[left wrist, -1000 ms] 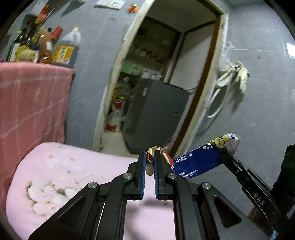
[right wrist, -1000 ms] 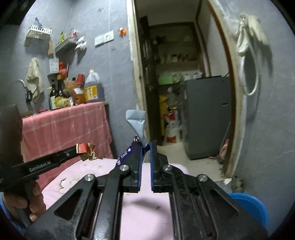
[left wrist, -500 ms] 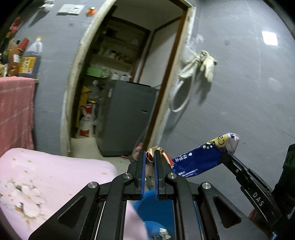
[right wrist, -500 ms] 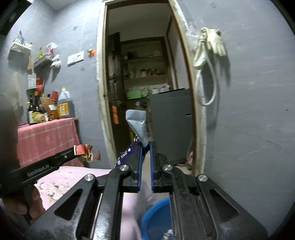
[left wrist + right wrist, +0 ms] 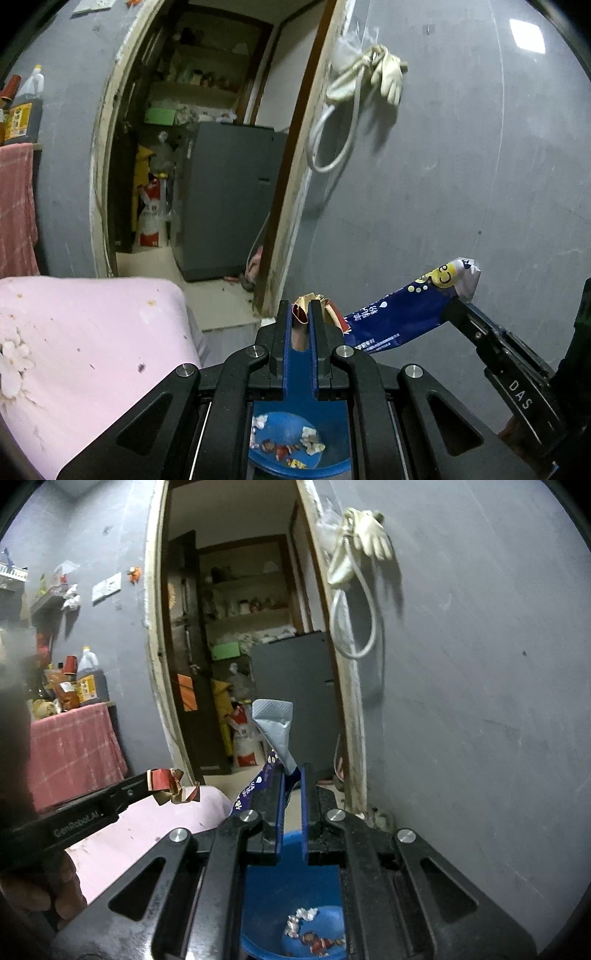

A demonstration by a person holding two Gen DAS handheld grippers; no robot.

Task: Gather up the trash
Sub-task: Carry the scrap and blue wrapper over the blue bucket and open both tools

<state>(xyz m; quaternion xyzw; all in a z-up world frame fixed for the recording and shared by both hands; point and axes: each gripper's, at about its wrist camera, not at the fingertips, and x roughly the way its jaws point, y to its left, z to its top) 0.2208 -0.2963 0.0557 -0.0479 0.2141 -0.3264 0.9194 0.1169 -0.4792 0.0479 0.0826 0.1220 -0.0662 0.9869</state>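
"DAS" in white on the black arm of the right gripper (image 5: 458, 314), "GenRobot.AI" on the arm of the left gripper (image 5: 147, 784), "Ca" on a yellow circle on the blue packet (image 5: 402, 314), smaller white print below perhaps Chinese, too blurred to read

Likely a home kitchen: oil bottles (image 5: 86, 679), pantry shelves (image 5: 245, 609), hung gloves (image 5: 371, 541).

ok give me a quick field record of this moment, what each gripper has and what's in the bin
left gripper: shut on crumpled red and tan wrapper
right gripper: shut on long dark blue foil sachet
round blue plastic bin: below both grippers, open
bin contents: crumpled paper and wrapper scraps
pink cloth-covered surface: left of the bin
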